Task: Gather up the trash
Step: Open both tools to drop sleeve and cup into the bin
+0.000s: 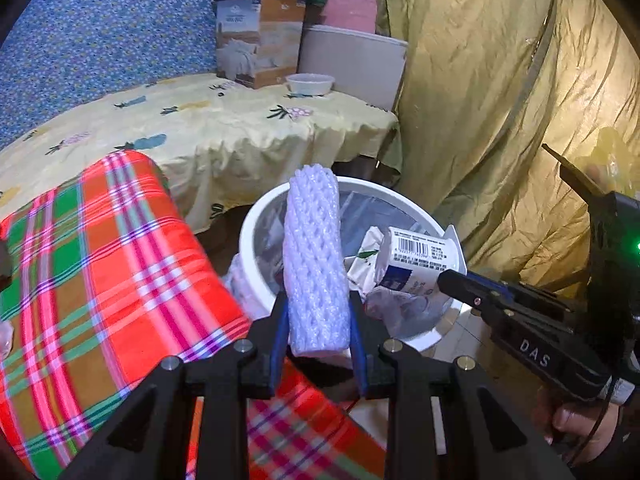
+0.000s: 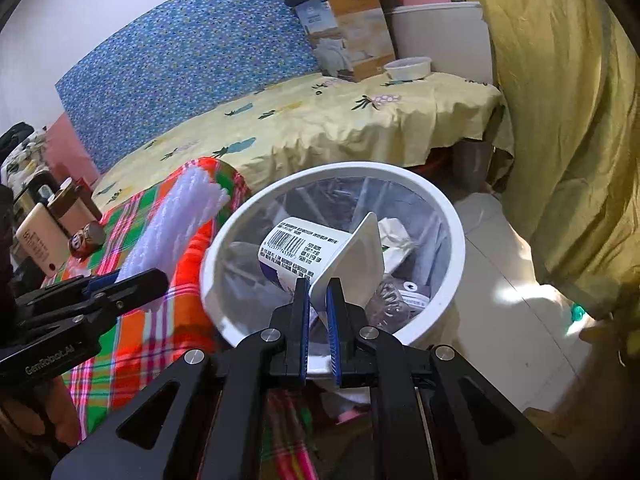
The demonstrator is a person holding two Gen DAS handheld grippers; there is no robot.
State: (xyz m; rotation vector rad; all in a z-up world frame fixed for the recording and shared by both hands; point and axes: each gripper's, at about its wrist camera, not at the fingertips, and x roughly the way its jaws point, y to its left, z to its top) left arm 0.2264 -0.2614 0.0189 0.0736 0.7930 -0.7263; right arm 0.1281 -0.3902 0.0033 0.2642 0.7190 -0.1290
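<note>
Both grippers carry trash over the white bin [image 1: 256, 240]. Our left gripper [image 1: 318, 312] is clamped on a white foam net sleeve [image 1: 314, 256], whose long axis runs up the frame, its far end above the bin's upper-left rim. Our right gripper [image 2: 318, 300] pinches the flared lip of a white barcoded cup [image 2: 320, 248], already over the bin's middle, so we judge that hand nearer to dropping. Crumpled wrappers lie inside; the bin's near wall is hidden behind our jaws, and the sleeve's lower end is cut off.
</note>
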